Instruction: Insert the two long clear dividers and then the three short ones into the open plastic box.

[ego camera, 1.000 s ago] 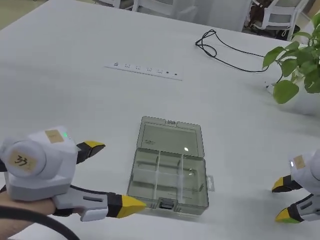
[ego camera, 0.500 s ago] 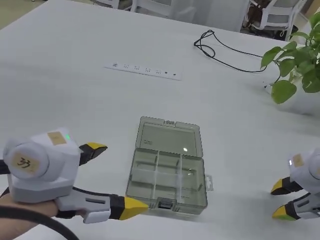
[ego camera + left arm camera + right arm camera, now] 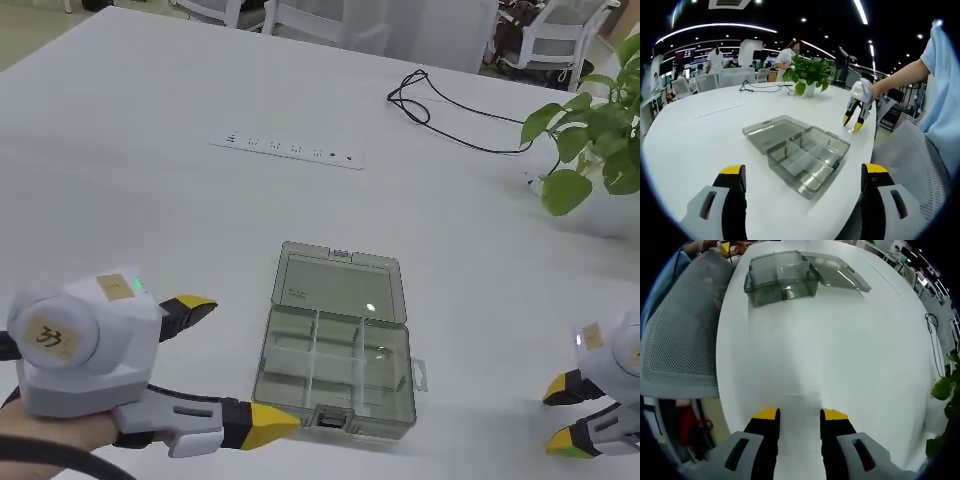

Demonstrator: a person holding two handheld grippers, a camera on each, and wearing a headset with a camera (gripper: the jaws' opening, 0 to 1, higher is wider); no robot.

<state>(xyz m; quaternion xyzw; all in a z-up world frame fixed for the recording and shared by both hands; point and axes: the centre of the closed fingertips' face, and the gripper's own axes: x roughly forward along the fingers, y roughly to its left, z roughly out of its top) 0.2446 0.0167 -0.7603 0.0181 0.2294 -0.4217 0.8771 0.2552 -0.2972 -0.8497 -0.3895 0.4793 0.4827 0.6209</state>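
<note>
Plastic box (image 3: 335, 365) sits open on the white desk (image 3: 130, 200), near the near edge, latch side toward me. Its lid (image 3: 340, 282) lies flat on the desk on the far side, hinged back. Clear dividers (image 3: 315, 350) stand inside the tray and split it into compartments; I cannot count them reliably through the tinted plastic.

My left gripper (image 3: 235, 362) is just left of the box. Fingers (image 3: 262, 424) spread wide, nothing between them. The near yellow tip is close to the box's near-left corner, not touching; the far tip is off to the left of the tray. In the left gripper view the box (image 3: 800, 155) lies straight ahead, between the lines of the two fingers and a little beyond the tips.

My right gripper (image 3: 558, 414) is well apart from the box, to its right, by the near edge of the desk. Fingers have a narrow gap between them and hold nothing. In the right gripper view the box (image 3: 782, 277) is far ahead of the tips, with bare desk between.

Farther out: a white power strip (image 3: 288, 148), a black cable (image 3: 440, 95), and a potted plant (image 3: 590, 140) at the far right.
</note>
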